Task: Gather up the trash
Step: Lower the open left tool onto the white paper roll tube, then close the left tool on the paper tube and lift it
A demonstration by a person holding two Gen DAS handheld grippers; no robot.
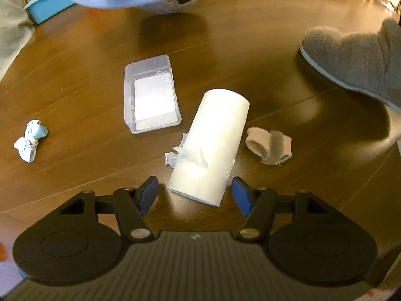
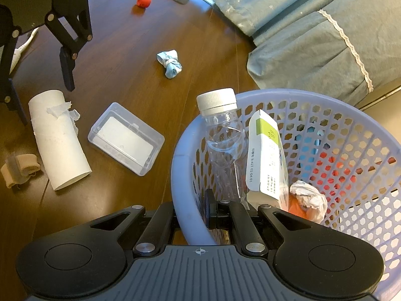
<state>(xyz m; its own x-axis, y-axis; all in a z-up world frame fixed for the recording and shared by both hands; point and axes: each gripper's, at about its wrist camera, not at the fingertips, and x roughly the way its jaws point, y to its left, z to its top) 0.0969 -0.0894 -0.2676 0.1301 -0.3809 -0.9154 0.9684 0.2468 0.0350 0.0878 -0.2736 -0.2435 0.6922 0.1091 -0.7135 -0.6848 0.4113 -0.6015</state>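
My left gripper [image 1: 195,194] is open, low over the wooden floor. The near end of a white cardboard tube [image 1: 210,145] with torn paper on it lies between its blue fingertips, with small gaps on both sides. My right gripper [image 2: 193,213] is shut on the rim of a lavender mesh basket [image 2: 180,165], one finger inside and one outside. In the basket are a clear bottle [image 2: 223,138] with a white cap, a white and green carton [image 2: 265,150] and crumpled paper [image 2: 308,198]. The tube [image 2: 57,138] also shows in the right wrist view.
On the floor lie a clear plastic box [image 1: 150,95], a knotted blue-white wrapper [image 1: 30,140], a beige fabric band [image 1: 269,145] and a red cap [image 2: 144,1]. A foot in a grey slipper [image 1: 351,55] stands to the right. A bed with a teal cover [image 2: 313,25] is beyond the basket.
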